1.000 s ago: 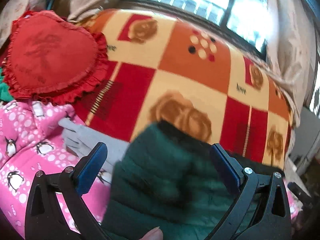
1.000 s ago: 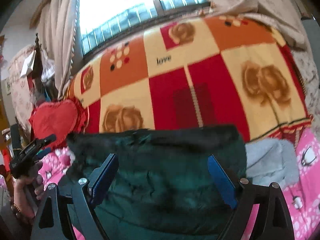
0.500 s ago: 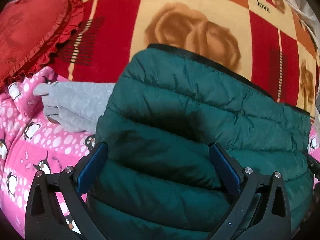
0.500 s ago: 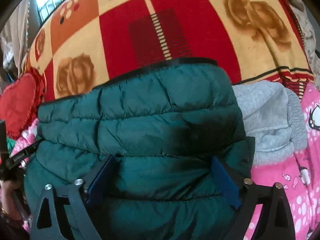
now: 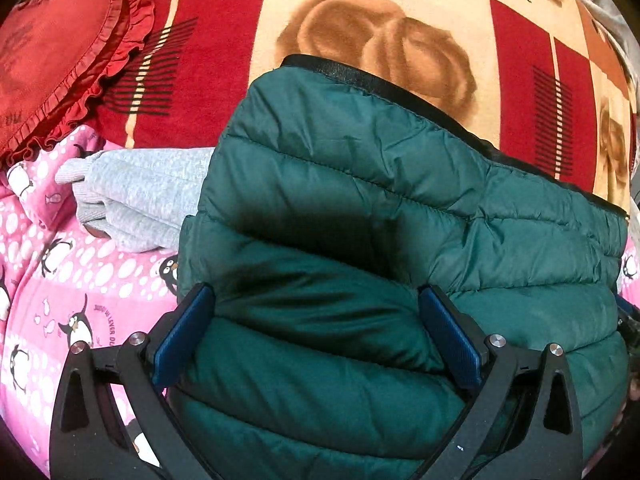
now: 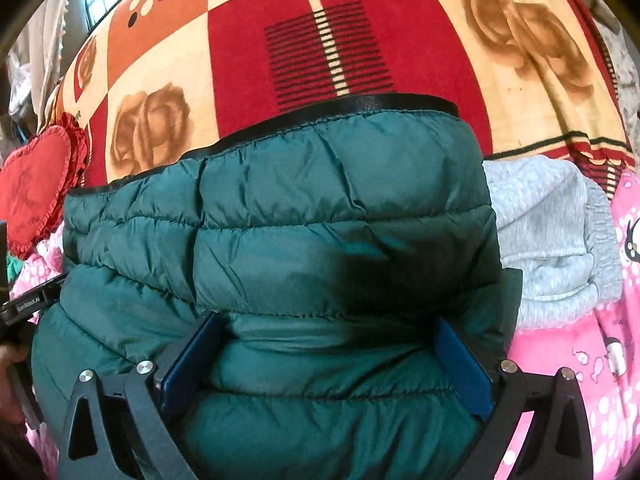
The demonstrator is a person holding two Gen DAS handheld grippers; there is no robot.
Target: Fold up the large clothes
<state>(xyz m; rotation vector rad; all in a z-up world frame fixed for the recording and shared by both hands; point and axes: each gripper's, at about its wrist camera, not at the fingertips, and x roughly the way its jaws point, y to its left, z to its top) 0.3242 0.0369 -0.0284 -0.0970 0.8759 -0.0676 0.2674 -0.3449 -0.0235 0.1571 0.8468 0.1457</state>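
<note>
A dark green quilted jacket (image 5: 400,184) lies folded on the bed, its black-trimmed hem toward the far side. My left gripper (image 5: 314,296) stands wide open over the jacket's near left part, with a puffed fold lying between its blue pads (image 5: 184,336). In the right wrist view the jacket (image 6: 280,208) fills the middle. My right gripper (image 6: 326,322) is spread just as wide over the near right part, a padded bulge between its fingers. Neither pair of pads visibly squeezes the fabric. The near edge of the jacket is hidden below both grippers.
A red, orange and cream rose blanket (image 5: 216,40) covers the bed beyond the jacket. A grey garment (image 5: 140,184) and pink penguin fabric (image 5: 60,280) lie under and beside it. A red heart-shaped cushion (image 5: 52,52) rests at far left. The left tool's body (image 6: 24,304) shows at the edge.
Both grippers have sunk and tipped down toward the bed. The jacket, blurred and lifted a second ago, now rests flat. The right jaws have spread a little wider.
</note>
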